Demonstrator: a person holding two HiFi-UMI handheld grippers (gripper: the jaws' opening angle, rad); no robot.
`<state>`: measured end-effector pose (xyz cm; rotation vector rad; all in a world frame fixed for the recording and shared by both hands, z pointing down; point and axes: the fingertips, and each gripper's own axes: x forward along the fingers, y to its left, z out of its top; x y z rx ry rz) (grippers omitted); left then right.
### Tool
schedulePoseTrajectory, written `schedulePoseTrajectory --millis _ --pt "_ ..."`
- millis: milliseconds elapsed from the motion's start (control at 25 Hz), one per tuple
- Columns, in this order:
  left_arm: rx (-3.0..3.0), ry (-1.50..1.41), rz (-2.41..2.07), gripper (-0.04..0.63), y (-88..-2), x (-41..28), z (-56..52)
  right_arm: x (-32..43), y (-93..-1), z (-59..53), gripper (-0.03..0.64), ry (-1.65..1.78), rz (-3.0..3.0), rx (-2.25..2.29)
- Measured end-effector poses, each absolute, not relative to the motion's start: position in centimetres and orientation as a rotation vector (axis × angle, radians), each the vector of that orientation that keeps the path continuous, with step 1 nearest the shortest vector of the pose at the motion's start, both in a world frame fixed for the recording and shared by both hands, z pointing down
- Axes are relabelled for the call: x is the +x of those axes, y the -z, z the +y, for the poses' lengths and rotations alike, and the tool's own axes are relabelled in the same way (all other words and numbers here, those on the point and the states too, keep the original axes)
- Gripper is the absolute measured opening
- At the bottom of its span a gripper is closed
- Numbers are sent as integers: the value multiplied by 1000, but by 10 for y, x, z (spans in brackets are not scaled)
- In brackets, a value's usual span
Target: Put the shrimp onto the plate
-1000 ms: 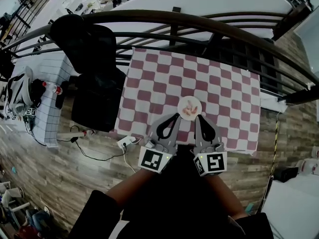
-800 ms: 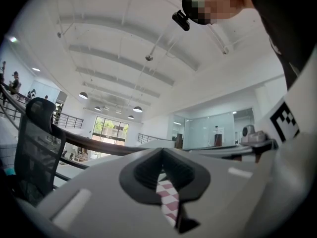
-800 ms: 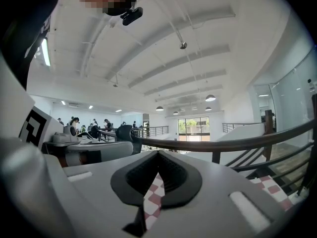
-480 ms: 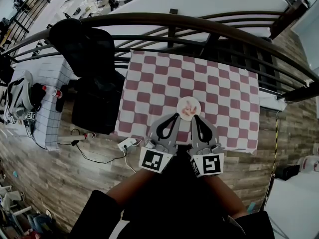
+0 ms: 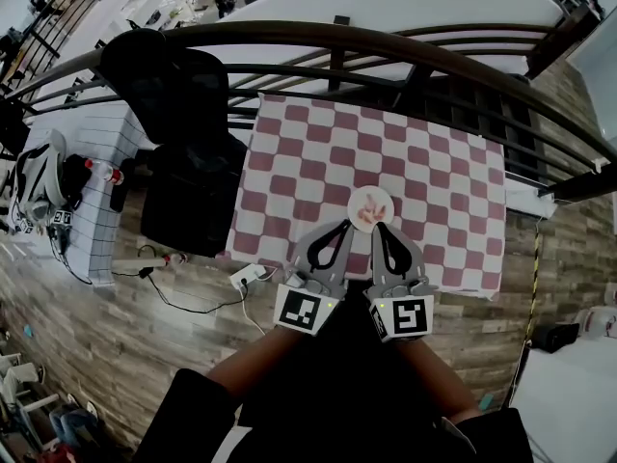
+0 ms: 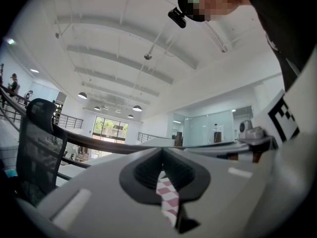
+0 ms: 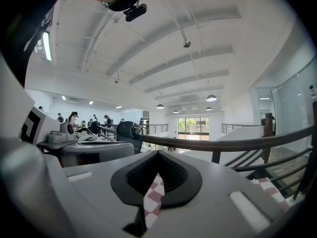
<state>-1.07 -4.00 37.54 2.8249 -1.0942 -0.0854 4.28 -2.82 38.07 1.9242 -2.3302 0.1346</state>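
Note:
A small white plate sits on the red-and-white checked tablecloth, near the table's front edge. Pink shrimp lie on it. My left gripper and right gripper are side by side just short of the plate, tips pointing at it. In the left gripper view the left gripper has its jaws together, with only a sliver of checked cloth showing through the gap. In the right gripper view the right gripper looks the same. Neither holds anything.
A dark curved railing runs along the table's far side. To the left stands a black office chair, and beyond it a small table with clutter. A white power strip with cables lies on the wooden floor.
The right gripper has slid slightly left, closer to the left one. Both stay shut short of the plate, and the shrimp have not moved.

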Motion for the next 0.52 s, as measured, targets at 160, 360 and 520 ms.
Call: schedulePoseTrajectory --millis 160,360,520 --pt "2827 82 -1098 8 -375 -12 -43 40 -381 -32 -3 -141 -2341 1902" --pt "2820 80 -1091 8 -377 -11 -48 41 -380 -35 -3 -136 -2345 1894" --pt "2827 81 -1091 8 -377 -7 -54 44 -379 -41 -3 -124 -2345 1896"
